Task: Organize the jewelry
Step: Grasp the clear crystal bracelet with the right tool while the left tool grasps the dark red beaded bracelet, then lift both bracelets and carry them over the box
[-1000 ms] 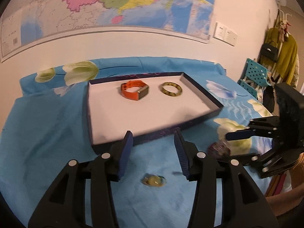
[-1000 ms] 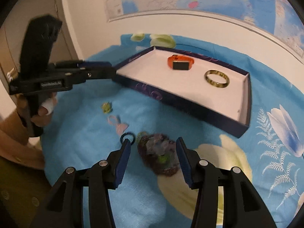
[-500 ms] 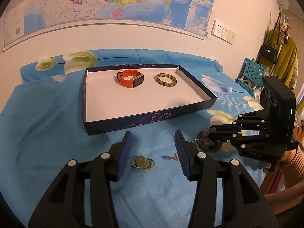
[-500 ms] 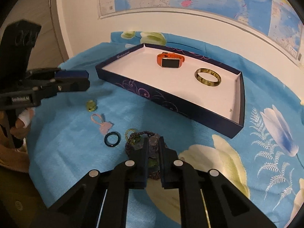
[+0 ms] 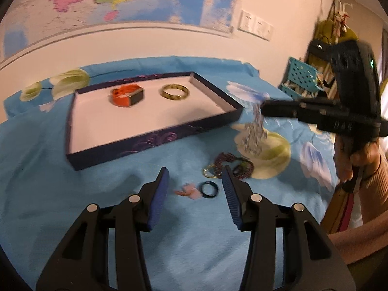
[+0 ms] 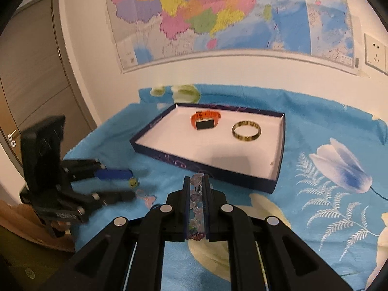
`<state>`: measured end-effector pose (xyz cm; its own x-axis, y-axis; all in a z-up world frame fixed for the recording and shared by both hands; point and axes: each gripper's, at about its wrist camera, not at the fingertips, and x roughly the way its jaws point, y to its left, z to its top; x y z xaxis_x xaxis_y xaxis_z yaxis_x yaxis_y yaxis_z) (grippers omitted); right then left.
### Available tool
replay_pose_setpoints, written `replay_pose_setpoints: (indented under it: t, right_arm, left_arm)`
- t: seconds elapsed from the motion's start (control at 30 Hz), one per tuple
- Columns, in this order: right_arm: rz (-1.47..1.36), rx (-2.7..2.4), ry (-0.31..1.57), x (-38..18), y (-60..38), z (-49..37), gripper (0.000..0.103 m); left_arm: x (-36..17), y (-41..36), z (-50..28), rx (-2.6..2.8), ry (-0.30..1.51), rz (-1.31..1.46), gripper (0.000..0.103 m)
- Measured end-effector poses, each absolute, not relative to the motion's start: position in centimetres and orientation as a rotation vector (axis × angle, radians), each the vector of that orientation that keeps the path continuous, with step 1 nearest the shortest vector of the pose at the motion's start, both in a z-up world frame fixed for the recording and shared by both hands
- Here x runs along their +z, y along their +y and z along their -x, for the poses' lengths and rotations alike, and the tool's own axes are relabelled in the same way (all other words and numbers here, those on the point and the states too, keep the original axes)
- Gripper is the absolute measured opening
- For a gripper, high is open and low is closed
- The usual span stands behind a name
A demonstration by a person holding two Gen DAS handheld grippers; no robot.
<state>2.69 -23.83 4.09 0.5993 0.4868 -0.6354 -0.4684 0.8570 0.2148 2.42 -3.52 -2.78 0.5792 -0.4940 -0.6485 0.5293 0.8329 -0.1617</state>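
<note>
A blue floral cloth (image 6: 315, 126) covers the surface below a wall map (image 6: 218, 12), and a shallow dark-walled tray (image 6: 278, 150) with a white floor sits on it. Inside lie one orange watch (image 6: 205, 121) and one amber bangle (image 6: 246, 131), side by side but apart.

The right gripper (image 6: 197, 194) is pinched tight on a beaded bracelet (image 6: 197, 189). In the left wrist view, that bracelet (image 5: 253, 133) dangles from the tongs in a blurred, drooping strand above the cloth, near the tray's right corner.

The left gripper (image 5: 195, 186) is spread wide and holds nothing, hovering over the loose pieces.

Still on the cloth I count:
- one small black ring (image 5: 209, 189)
- one pink trinket (image 5: 188, 191) just beside it
- one tangle of dark beads (image 5: 230, 167) (possibly more than one strand; too blurred to separate)
- one small yellow-green piece (image 6: 133, 182), seen only from the right wrist

The bracelet looks light and quite limp, so it will likely swing and sag rather than keep its shape. A grip across the bunched beads, as now, seems sound, though round beads may slip out of a weak pinch. Lowering it close to the tray floor before letting go should keep it from spilling over the wall.
</note>
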Motion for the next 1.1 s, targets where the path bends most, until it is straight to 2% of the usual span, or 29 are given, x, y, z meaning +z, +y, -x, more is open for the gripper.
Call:
replay_pose_setpoints:
  t: [0.23, 0.37, 0.53, 0.6, 0.73, 0.83, 1.1]
  right_arm:
    - [-0.043, 0.546, 0.739, 4.1, -24.2, -2.8, 0.008]
    - [-0.066, 0.544, 0.749, 3.5, -24.6, -2.8, 0.008]
    - [-0.084, 0.538, 0.755, 3.0, -25.2, -2.9, 0.008]
    - [-0.090, 0.537, 0.760, 2.8, -25.4, -3.0, 0.008]
    - [-0.100, 0.536, 0.764, 2.4, -25.7, -3.1, 0.008]
    - [-0.111, 0.532, 0.761, 2.4, -25.9, -3.0, 0.008]
    - [-0.126, 0.526, 0.741, 2.8, -26.5, -2.7, 0.008]
  left_arm:
    - [-3.8, -7.3, -3.6, -0.669, 0.793, -0.092, 0.032]
    - [-4.6, -9.1, -4.7, -0.668, 0.840, -0.120, 0.021]
    - [-5.2, -9.9, -6.1, -0.645, 0.877, -0.132, 0.020]
    - [-5.4, -10.3, -6.5, -0.642, 0.887, -0.140, 0.014]
    - [-5.4, -10.5, -6.7, -0.637, 0.896, -0.148, 0.013]
    - [-5.1, -10.6, -6.5, -0.638, 0.888, -0.152, 0.007]
    - [-2.9, -10.3, -5.2, -0.700, 0.840, -0.102, 0.007]
